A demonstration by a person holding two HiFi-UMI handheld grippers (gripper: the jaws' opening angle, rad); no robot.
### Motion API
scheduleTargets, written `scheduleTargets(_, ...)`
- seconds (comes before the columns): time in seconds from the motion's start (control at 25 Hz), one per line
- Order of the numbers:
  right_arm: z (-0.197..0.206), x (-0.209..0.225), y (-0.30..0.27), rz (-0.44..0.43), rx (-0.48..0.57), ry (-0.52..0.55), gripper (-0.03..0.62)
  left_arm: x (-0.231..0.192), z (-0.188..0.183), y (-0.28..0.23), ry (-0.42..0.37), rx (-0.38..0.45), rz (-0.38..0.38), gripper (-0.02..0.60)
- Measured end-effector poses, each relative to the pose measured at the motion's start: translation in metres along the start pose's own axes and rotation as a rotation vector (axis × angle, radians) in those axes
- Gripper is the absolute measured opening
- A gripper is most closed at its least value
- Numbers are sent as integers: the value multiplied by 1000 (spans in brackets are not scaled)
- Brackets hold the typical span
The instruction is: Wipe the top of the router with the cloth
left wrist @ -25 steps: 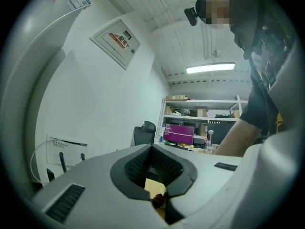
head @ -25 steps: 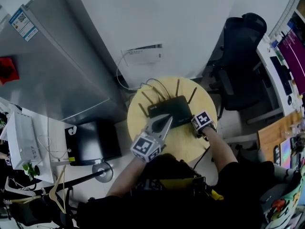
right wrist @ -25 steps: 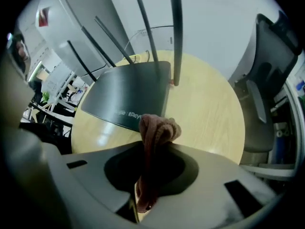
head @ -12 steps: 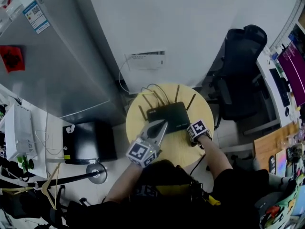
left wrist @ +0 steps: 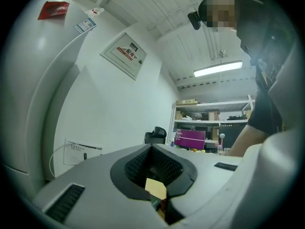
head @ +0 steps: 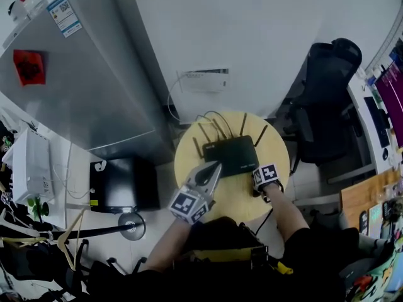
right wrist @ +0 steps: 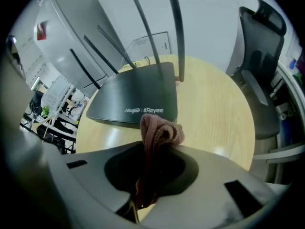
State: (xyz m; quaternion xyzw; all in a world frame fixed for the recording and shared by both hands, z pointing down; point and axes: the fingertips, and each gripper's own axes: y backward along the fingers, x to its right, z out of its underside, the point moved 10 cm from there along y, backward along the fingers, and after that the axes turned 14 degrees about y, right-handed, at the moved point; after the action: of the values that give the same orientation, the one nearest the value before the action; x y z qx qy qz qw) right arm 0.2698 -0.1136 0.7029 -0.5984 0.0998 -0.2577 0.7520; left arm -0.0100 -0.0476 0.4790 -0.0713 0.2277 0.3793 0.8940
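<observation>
The router (head: 234, 155) is a flat black unit lying near the middle of the round, light-wood table (head: 278, 148), with its thin antennas standing up along the far edge and side edges. In the right gripper view, light lettering runs along the near edge of its top. The cloth (right wrist: 159, 131) is pinkish-brown, bunched into a wad and clamped between the jaws of the right tool (head: 259, 169). One fold stands up past the jaw tips and the rest hangs down through the jaw opening. The wad sits just at the router's near edge, towards its right corner. Contact between cloth and router cannot be confirmed from any view. The router top is otherwise bare. The left tool (head: 216, 166) lies over the table at the router's near-left corner, pointing towards the router. Its jaws are drawn together to a point with nothing between them. Only a small patch of table shows through the opening behind the tips in the left gripper view. Cables trail from the back of the router over the far table edge towards a white panel (head: 203, 80) on the wall. A black office chair (head: 324, 99) stands to the right of the table. A tall grey cabinet (head: 75, 87) stands to the left.
</observation>
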Motion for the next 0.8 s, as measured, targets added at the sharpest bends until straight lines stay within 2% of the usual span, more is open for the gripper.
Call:
scheduleTargets(0.48, -12, -39, -12, 114, -30, -21, 60, -52, -18, 33, 25, -24, 15, 0)
scheduleTargets(0.8, -23, -78, -22, 96, -16, 15, 60, -74, -24, 44, 40, -38, 48, 0)
